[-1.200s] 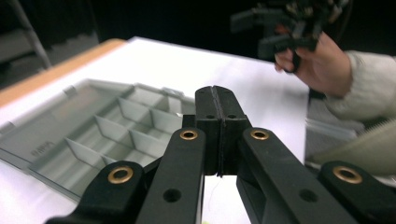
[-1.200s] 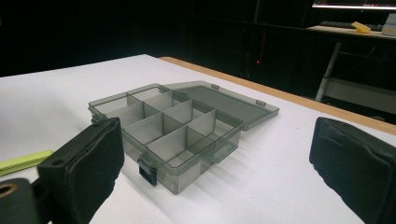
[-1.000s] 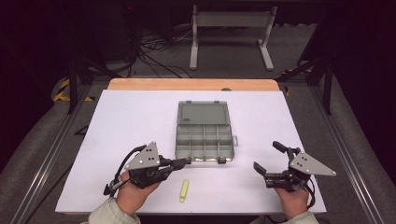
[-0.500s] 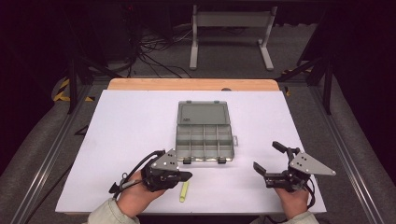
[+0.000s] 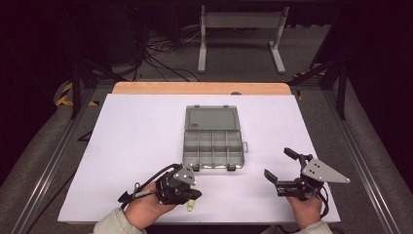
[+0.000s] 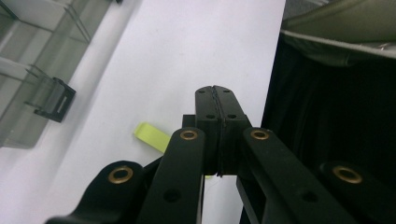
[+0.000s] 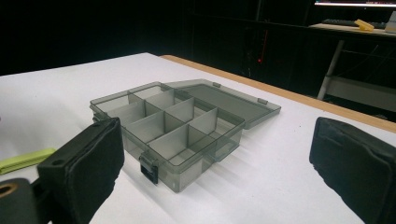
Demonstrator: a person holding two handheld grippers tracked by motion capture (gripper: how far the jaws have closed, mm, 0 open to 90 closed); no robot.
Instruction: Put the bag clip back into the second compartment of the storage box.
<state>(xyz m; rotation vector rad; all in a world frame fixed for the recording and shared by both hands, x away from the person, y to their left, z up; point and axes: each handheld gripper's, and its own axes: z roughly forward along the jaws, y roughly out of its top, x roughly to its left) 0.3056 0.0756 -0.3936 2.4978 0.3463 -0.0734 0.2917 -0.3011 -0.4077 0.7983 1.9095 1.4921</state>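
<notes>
Centrally, organiser box (image 5: pixel 213 137) lid open, compartments bare; yellow strip (image 6: pixel 152 136) outside.

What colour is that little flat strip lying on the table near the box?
Yellow-green. The strip shows best in the left gripper view.

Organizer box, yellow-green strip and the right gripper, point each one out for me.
organizer box (image 5: pixel 213 143), high view, on a divider of its open tray.
yellow-green strip (image 6: pixel 150 136), left gripper view, on its exposed end.
right gripper (image 5: pixel 281 165), high view, midway between its open jaws.
</notes>
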